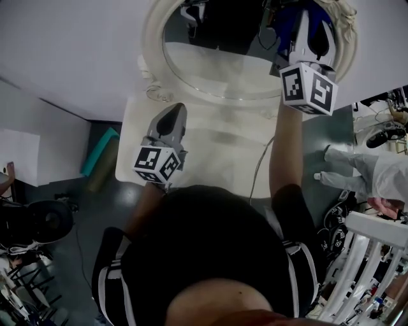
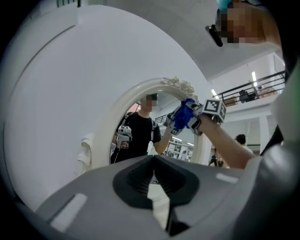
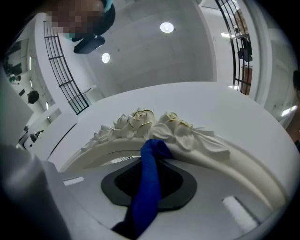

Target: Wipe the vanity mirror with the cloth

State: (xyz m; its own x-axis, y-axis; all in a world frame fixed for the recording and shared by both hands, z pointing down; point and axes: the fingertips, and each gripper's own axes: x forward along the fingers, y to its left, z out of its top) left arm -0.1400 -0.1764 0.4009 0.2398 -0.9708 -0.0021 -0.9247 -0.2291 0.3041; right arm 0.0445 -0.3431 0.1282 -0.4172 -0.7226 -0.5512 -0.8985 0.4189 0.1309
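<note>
The oval vanity mirror (image 1: 223, 70) in its white ornate frame (image 2: 140, 91) stands on a white vanity table (image 1: 210, 149). My right gripper (image 1: 310, 16) is raised at the mirror's upper right and is shut on a blue cloth (image 3: 149, 187). The cloth presses against the glass just under the frame's carved roses (image 3: 140, 119), and the left gripper view also shows the cloth (image 2: 183, 115) at the top of the glass. My left gripper (image 1: 173, 109) hovers over the table left of the mirror, jaws together and holding nothing (image 2: 154, 183).
A white wall backs the mirror. A cable (image 1: 258, 165) trails across the table. A person in white (image 1: 376, 175) stands to the right, above a white rack (image 1: 363, 255). A teal object (image 1: 99, 153) lies on the dark floor at the left.
</note>
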